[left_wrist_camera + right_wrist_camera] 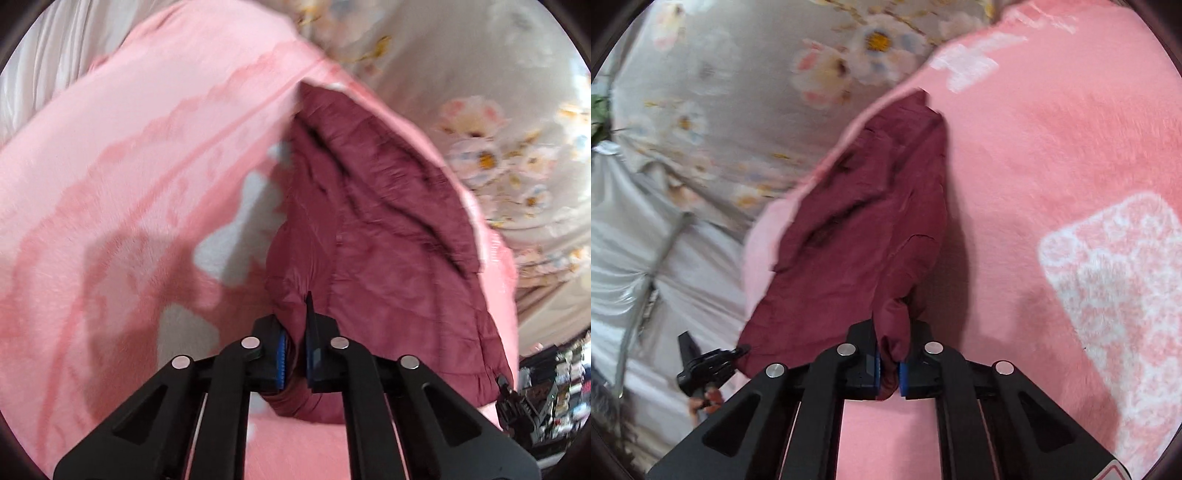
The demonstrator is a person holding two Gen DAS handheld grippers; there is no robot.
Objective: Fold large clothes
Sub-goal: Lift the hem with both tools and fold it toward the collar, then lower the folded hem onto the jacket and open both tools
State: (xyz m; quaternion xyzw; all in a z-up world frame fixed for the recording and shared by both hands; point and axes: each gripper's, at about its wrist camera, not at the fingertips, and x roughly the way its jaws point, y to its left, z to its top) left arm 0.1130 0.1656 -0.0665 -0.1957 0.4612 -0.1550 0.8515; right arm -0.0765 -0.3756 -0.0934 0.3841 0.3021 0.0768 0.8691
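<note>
- The maroon garment (373,236) (864,236) lies on a pink blanket (129,155) (1052,155), gathered into a long, creased bundle
- Its long axis runs away from both grippers, from the pinched near end toward a narrower far end close to the blanket's edge
- The left gripper (295,360) has its 2 fingers drawn narrow, a fold of the garment's near end pinched between the blue pads (281,363)
- The right gripper (889,369) is likewise closed narrow on a bunched roll of the garment, which bulges up between its fingers
- In the right view the left gripper (701,365) shows at the garment's other near corner
- One long side of the garment follows the blanket's edge; just past that edge lies a floral sheet (498,147) (738,92)
- On the other long side the blanket spreads wide, pink with pale patches (1108,288)
- Both views are blurred, so fine seams cannot be told
</note>
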